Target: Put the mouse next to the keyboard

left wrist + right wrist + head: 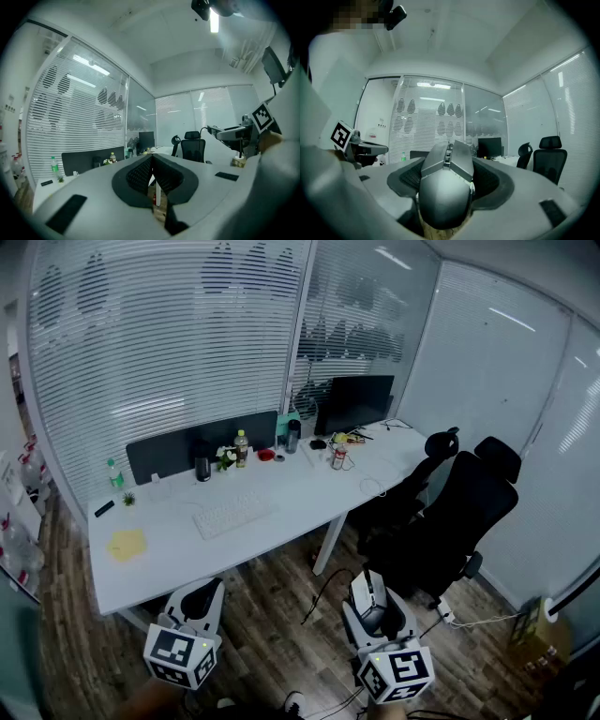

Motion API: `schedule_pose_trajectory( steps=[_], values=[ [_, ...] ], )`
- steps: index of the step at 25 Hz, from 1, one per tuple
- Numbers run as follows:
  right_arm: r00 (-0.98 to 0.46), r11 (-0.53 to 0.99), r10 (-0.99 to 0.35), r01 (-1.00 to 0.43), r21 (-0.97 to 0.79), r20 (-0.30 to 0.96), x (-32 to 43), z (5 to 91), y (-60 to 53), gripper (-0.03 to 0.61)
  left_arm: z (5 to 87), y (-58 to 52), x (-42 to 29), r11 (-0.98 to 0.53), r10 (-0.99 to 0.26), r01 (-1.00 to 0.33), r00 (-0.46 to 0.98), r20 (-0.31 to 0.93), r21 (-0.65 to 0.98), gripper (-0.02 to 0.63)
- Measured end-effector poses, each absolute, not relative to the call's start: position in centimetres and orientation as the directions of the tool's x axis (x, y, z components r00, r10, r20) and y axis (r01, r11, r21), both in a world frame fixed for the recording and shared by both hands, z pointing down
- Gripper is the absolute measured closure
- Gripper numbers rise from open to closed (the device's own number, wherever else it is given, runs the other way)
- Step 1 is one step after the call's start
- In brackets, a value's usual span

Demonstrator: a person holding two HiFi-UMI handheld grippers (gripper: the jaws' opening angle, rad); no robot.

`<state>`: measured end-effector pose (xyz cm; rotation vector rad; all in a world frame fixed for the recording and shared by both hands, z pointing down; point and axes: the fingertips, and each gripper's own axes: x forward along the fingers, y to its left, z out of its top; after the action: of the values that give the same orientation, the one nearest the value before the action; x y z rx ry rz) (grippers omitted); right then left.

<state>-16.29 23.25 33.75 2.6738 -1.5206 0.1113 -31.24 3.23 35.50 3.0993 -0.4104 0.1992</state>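
Mouse [444, 187] gripped in the right fingers [408, 176], well short of the keyboard [232, 515]

The right gripper [373, 601] has its dark fingers pressed against both sides of the grey mouse, which sits nose-forward between them with its wheel facing up. The left gripper's [151, 164] fingers [136, 176] are closed against each other with nothing between them. In the head view both grippers hang side by side above the wooden floor [272, 620], in front of the white tabletop [309, 495] and clear of its near edge, the left one [199, 601] below the tabletop's left half. The white keyboard lies near the middle of the tabletop, with a yellow note [127, 543] to its left, bottles and a monitor [354, 401] along the back, and black chairs [441, 521] off to the right
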Motion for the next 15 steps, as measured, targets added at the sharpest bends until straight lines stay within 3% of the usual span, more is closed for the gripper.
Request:
schedule_pose_trajectory(
  steps=[15],
  values=[
    [0.497,-0.500,-0.864,-0.865,-0.025,0.085,-14.6,33.3,23.1,0.278,35.3,3.5,-29.9,-0.960,-0.281,-0.279,0.950,0.137,-0.032,0.586]
  ],
)
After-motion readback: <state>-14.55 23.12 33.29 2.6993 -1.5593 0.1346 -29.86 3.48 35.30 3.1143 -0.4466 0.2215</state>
